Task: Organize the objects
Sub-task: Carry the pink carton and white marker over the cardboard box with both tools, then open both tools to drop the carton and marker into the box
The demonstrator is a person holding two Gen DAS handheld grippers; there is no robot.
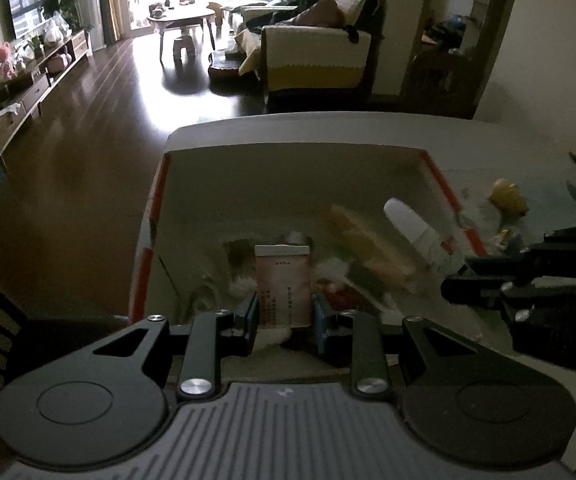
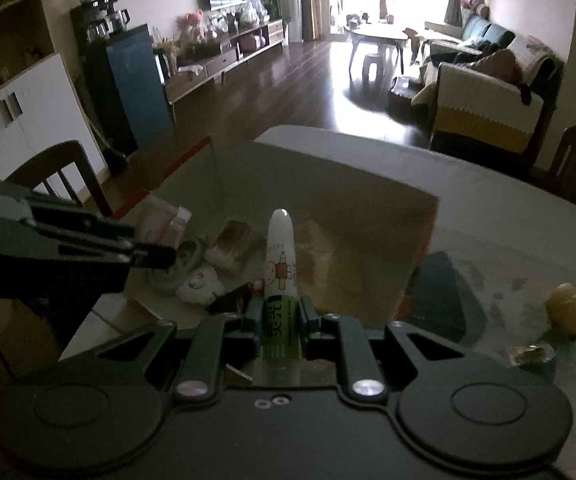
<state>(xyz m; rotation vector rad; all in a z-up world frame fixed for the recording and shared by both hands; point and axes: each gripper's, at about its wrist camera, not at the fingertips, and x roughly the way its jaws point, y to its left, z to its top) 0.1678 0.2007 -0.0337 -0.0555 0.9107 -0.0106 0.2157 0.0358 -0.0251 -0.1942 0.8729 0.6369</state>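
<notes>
- Your left gripper (image 1: 283,312) is clamped on a pale pink flat sachet with a grey sealed top (image 1: 283,280), held upright above the open cardboard box with red tape on its edges (image 1: 440,178).
- Your right gripper (image 2: 281,314) pinches a white tube with a green label and cartoon figure (image 2: 280,264), its tip pointing up over the same box.
- A small yellow toy (image 2: 566,310) lies on the grey tabletop (image 2: 508,216), outside the box.
</notes>
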